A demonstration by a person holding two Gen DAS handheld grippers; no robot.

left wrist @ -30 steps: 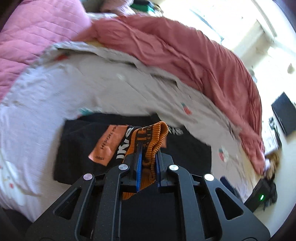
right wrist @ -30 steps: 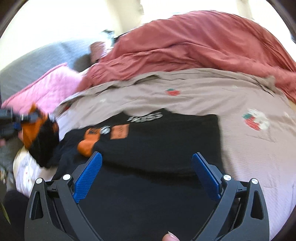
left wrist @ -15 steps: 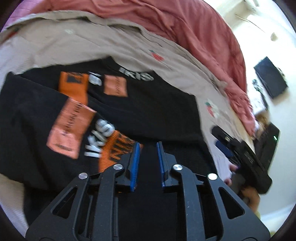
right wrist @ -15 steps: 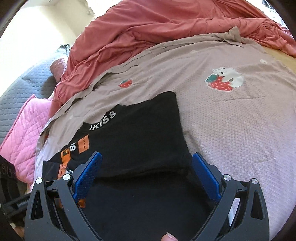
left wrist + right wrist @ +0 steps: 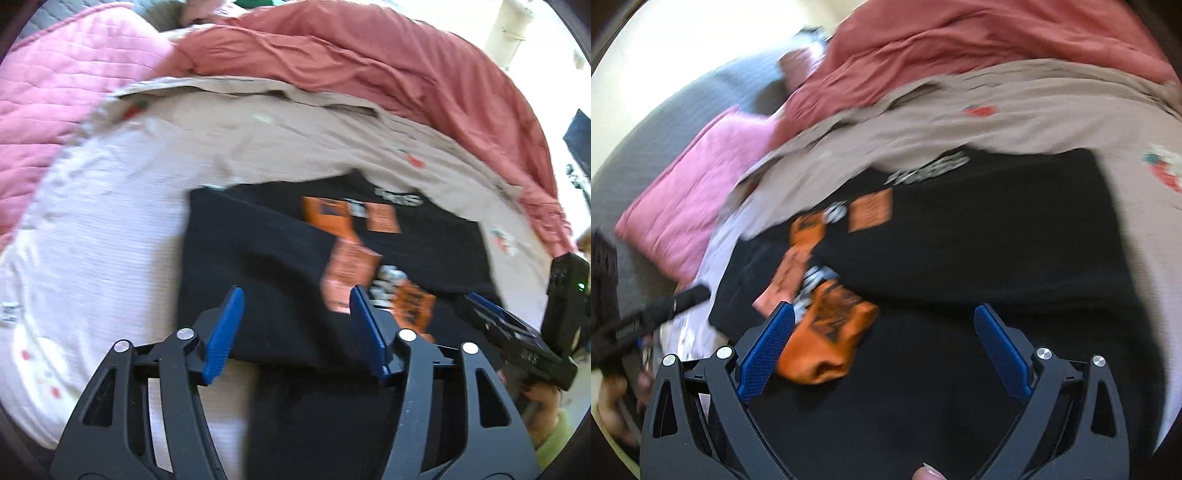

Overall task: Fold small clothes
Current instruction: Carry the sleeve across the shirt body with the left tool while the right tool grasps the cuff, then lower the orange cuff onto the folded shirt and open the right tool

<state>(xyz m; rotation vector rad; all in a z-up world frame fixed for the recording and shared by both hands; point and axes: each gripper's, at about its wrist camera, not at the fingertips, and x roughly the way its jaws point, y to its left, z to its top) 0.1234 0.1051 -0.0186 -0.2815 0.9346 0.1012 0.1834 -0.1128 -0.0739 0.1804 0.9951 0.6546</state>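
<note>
Bedsheet (image 5: 110,240), pale, fills mid-frame; black garment (image 5: 266,266) lies flat across centre, sleeve folded inward. Orange cuff (image 5: 827,336) sits lower left in right wrist view, just beside a blue pad. Left gripper (image 5: 295,328): jaws opening, nothing clamped, cloth beneath. Right gripper (image 5: 886,350): wide, closing slightly, empty. Judgement: next fold wants both grippers pinching the near hem evenly, cuff tucked first.

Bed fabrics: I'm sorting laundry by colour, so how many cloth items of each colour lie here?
Black: 1, the garment with orange cuffs
Beige: 1, the strawberry-print sheet
Pink: 1, the quilted cover
Rust red: 1, the rumpled blanket
Grey: 1, the quilted cover
Total: 5
</note>
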